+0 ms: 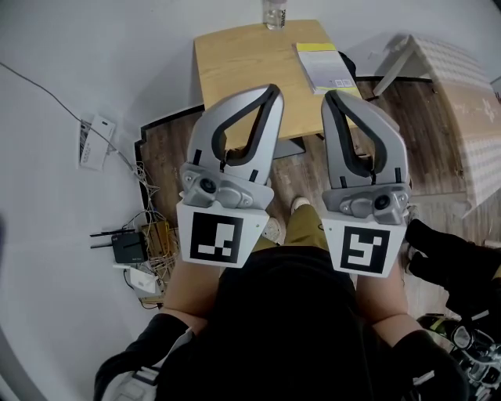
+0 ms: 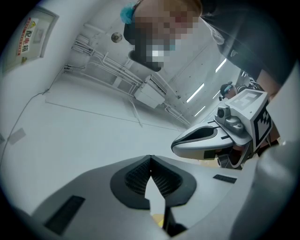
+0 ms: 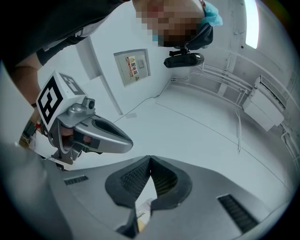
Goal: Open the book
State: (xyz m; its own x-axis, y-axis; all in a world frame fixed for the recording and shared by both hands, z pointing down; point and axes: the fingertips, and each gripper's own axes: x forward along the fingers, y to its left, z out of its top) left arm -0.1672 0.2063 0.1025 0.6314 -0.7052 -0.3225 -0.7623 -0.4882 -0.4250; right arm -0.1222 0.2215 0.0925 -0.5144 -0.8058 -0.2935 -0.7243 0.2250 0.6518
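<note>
"Wood-topped table [image 1: 243,78] first: where on it is the book [image 1: 325,66]?"

"At the table's right edge, lying flat and closed, cover up. A bottle [image 1: 275,14] stands at the table's far edge."

"And the tongs?"

"The left gripper [image 1: 271,88] and right gripper [image 1: 332,95] are both pinched together on nothing, held side by side short of the table's near edge. I'd judge that's a ready pose. The opening hasn't begun, since neither one touches the book."
</note>
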